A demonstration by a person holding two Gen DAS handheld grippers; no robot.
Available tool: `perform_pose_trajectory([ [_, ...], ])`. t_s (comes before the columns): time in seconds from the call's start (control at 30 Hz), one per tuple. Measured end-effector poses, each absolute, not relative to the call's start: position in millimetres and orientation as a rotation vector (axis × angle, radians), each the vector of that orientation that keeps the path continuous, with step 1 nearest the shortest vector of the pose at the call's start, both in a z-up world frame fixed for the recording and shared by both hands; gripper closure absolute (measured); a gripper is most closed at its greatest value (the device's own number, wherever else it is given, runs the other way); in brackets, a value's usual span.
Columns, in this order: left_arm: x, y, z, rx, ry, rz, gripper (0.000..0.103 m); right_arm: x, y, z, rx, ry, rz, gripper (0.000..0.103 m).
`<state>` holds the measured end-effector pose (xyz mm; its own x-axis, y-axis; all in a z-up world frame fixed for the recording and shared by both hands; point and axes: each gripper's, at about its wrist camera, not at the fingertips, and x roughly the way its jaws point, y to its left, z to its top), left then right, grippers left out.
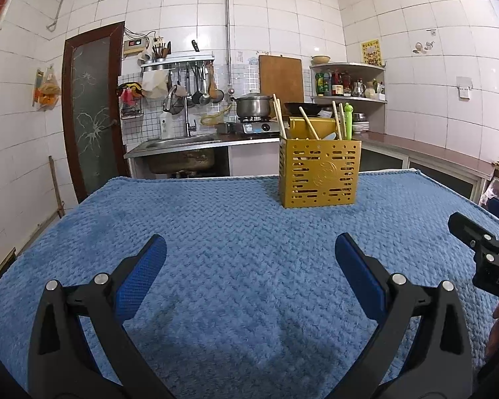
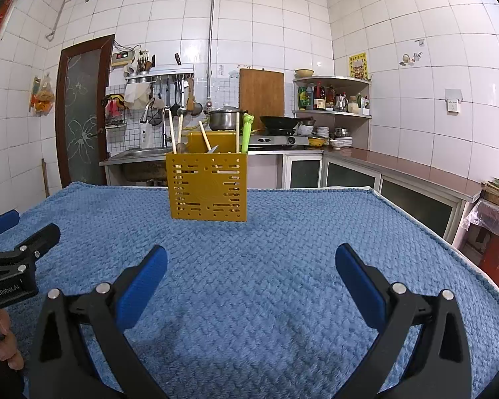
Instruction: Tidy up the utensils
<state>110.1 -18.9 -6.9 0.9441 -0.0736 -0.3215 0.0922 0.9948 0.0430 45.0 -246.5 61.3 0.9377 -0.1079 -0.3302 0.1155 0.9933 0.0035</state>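
Cloth point(image 1: 236, 232), blue and quilted, covers the whole table, and nothing loose shows on it in either view. Near its far edge stands the yellow perforated caddy point(image 1: 319, 173), upright, already holding the utensils: wooden chopsticks point(image 1: 278, 114) leaning at the left, more chopsticks and a green-handled piece point(image 1: 348, 121) at the right, with a spoon-like handle between.

Both grippers hang low over the near cloth, well short of the caddy. The left gripper point(image 1: 249, 266) has its jaws spread wide with nothing between them; the right gripper point(image 2: 251, 274) is the same, wide apart and empty.

With everything in the caddy, my judgement is that the task is at its end or at its very start. Any next move would call for a forward reach to the caddy top and a pinch on one thin handle.

Readable writing is sparse: "GenRobot.AI" on the left gripper's body in the right view, and "DAS" on the right one's body in the left view.
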Motion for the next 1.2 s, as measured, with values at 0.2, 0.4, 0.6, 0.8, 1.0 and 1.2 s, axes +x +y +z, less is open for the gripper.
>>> perform_pose_trajectory([
  [0.2,111.4,-16.7,-6.7,0.055,0.330,-0.087,0.005,45.0,-247.1,61.6,0.023,0.336,-0.114,0.004],
  [0.4,112.3,-15.7,-7.0,0.057,0.329,-0.088,0.005,45.0,-246.9,61.7,0.021,0.336,-0.114,0.004],
  [0.6,112.6,-15.4,-6.6,0.057,0.330,-0.089,0.005,45.3,-247.4,61.0,0.019,0.335,-0.114,0.004],
  [0.8,112.5,-15.3,-6.6,0.057,0.328,-0.090,0.005,45.0,-247.4,61.3,0.020,0.334,-0.114,0.004],
  [1.0,112.5,-14.6,-7.9,0.055,0.329,-0.089,0.005,45.1,-247.4,61.3,0.018,0.334,-0.113,0.004],
  [1.2,113.2,-13.6,-8.7,0.052,0.332,-0.088,0.005,45.4,-248.2,61.0,0.017,0.334,-0.113,0.004],
])
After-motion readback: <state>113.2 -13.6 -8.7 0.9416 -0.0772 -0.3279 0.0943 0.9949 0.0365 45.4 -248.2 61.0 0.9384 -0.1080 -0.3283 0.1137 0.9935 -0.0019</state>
